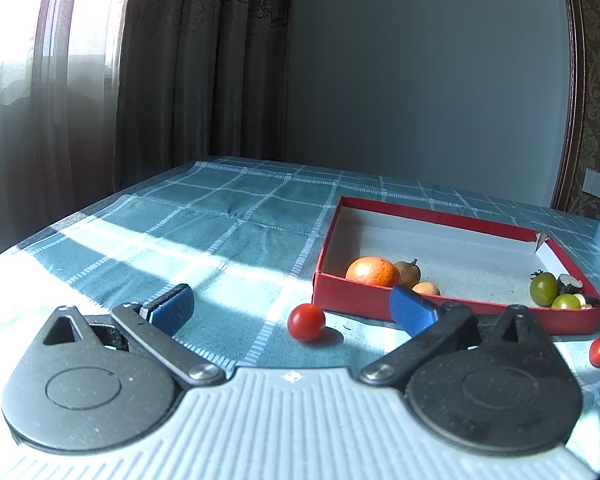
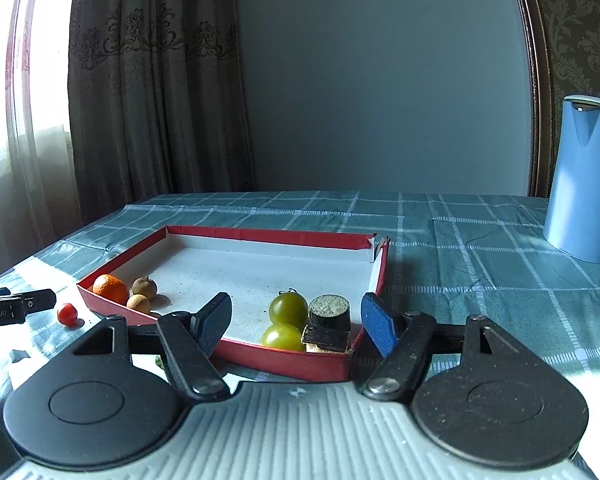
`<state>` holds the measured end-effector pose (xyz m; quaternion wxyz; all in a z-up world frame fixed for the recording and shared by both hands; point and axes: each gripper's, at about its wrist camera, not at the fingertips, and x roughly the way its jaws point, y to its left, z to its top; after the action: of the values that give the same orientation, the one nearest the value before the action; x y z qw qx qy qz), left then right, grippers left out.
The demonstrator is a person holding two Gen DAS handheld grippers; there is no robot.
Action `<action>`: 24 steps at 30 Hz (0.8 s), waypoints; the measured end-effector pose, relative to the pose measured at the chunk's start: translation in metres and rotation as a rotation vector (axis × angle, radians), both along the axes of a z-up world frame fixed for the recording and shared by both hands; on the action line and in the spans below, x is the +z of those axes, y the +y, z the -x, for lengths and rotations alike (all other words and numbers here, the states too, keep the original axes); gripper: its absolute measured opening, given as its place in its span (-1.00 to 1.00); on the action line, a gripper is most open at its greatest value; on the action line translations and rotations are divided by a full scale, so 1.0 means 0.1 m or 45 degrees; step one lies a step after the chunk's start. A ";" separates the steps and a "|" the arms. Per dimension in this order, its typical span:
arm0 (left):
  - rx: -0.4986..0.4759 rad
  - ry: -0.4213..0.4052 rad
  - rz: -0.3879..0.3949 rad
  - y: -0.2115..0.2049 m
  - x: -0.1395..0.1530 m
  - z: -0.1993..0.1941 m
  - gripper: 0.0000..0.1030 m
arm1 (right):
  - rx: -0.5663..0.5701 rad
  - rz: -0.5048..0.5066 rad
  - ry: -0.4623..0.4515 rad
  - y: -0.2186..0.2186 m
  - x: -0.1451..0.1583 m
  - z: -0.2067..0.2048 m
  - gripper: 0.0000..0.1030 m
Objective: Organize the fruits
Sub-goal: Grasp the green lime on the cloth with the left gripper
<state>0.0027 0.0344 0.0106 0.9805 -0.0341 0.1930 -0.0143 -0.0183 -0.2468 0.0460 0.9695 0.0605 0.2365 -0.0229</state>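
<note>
Curtained window at left, plain grey-blue wall behind, patterned wallpaper at right. Table (image 1: 228, 216) is covered by a teal checked cloth, with strong sunlight falling across its near left part.

Box (image 2: 260, 354): shallow, red outside, white inside, one far corner torn. It is judged to serve as the collecting place for the fruits, which are grouped by kind.
- Near-left corner: orange (image 1: 372, 271), with two small brown fruits (image 1: 407, 273) touching or just beside it.
- Near-right corner: two green tomatoes (image 2: 288, 310), one in front of the other, beside dark cut pieces (image 2: 329, 312) of something not identifiable.

Outside the box, on the cloth:
- Red tomato (image 1: 306, 322), just in front of the box's near wall.
- Second red tomato (image 1: 599, 352), near the box's right corner.
Both are judged to be still unsorted; a place in the box's bare middle would suit them.

Left hand-held gripper (image 1: 292, 308): spread wide, nothing held. The first red tomato is seen between its fingers (image 1: 174, 308), slightly ahead of them, apparently lined up for a pick. Firm closing is to be avoided, as the fruit is round and likely to roll or split.

Right hand-held gripper (image 2: 296, 322): spread wide, nothing held, stationed at the box's near-right corner.

Blue jug (image 2: 584, 180): upright at the far right, well apart from the box.
</note>
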 end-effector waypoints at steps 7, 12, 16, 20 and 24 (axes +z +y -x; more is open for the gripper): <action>0.075 -0.063 0.094 0.22 0.06 0.11 1.00 | -0.124 -0.076 0.077 -0.25 -0.21 0.18 0.46; 0.137 -0.089 0.074 0.44 0.14 0.21 1.00 | -0.182 -0.169 0.125 -0.39 -0.27 0.21 0.49; 0.140 -0.110 0.075 0.50 0.28 0.29 1.00 | -0.186 -0.226 0.138 -0.46 -0.31 0.21 0.50; 0.051 -0.080 0.007 0.17 0.37 0.27 1.00 | -0.180 -0.257 0.153 -0.49 -0.34 0.20 0.56; -0.167 -0.073 -0.139 -0.57 0.29 0.24 1.00 | -0.182 -0.271 0.163 -0.50 -0.35 0.19 0.56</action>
<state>-0.0218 -0.0224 0.0392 0.9830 0.0325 0.1673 -0.0688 -0.0376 -0.2965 0.0113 0.9364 0.1781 0.2940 -0.0704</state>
